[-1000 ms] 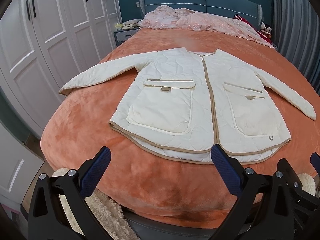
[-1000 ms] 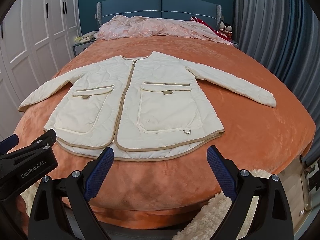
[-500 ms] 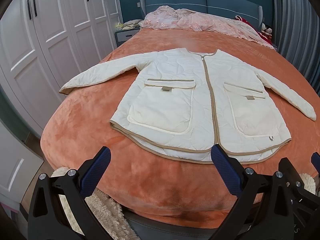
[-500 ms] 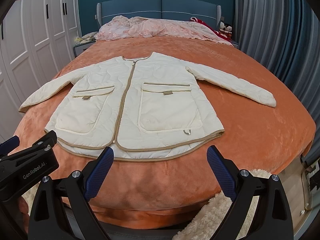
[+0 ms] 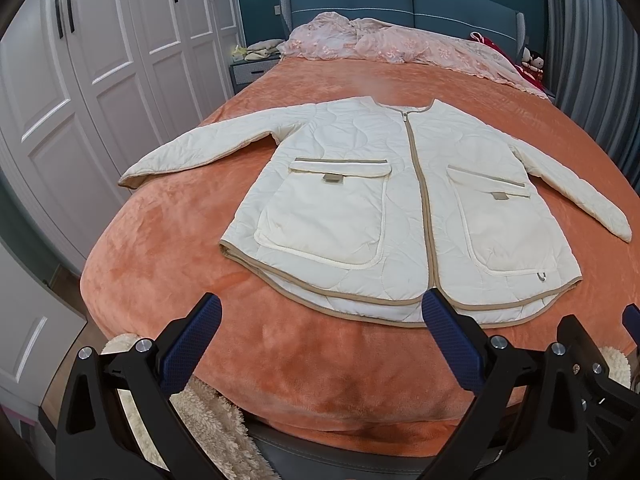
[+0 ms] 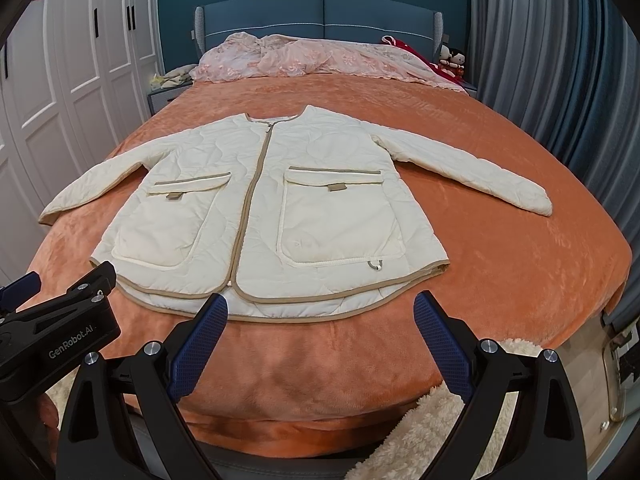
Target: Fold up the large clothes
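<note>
Cream quilted jacket lies flat, front up, zipped, on the orange bedspread. Long axis runs collar to hem: collar points at the blue headboard, tan-trimmed hem faces the grippers at the foot of the bed. Both sleeves are spread out to the sides and angled slightly toward the hem.

Left gripper: fingers spread wide, holding nothing, hovering above the bedspread just short of the hem; its right pad overlaps the hem in view near the zipper bottom, contact can't be told.

Right gripper: fingers spread wide, holding nothing, also just short of the hem, under the right-hand pocket side. Jacket sits ahead of both, roughly centred between them. Left gripper body shows at the right view's left edge.
</note>
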The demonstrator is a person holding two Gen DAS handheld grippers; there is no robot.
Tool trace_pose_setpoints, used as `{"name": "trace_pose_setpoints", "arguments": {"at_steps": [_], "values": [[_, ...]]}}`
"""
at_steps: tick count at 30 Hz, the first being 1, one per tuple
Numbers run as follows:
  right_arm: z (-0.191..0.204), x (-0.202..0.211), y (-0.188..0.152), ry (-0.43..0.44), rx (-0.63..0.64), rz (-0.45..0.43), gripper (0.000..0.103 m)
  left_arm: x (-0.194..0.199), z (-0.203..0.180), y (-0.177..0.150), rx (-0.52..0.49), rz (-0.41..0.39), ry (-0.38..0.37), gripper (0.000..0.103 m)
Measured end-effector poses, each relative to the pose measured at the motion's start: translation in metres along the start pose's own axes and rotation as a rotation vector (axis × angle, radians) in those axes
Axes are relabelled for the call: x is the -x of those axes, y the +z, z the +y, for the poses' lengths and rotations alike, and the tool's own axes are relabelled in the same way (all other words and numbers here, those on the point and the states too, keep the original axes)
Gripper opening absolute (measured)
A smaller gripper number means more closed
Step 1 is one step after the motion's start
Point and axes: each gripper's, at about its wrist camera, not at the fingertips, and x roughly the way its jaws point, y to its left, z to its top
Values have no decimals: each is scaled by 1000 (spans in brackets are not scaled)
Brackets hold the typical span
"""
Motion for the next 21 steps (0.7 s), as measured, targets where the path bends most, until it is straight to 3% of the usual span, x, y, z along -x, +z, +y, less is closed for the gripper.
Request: {"name": "trace_pose_setpoints", "arguments": {"at_steps": [21], "values": [[1, 0, -1, 3, -1, 5, 92, -1, -1, -2, 13, -5, 1, 98]]}}
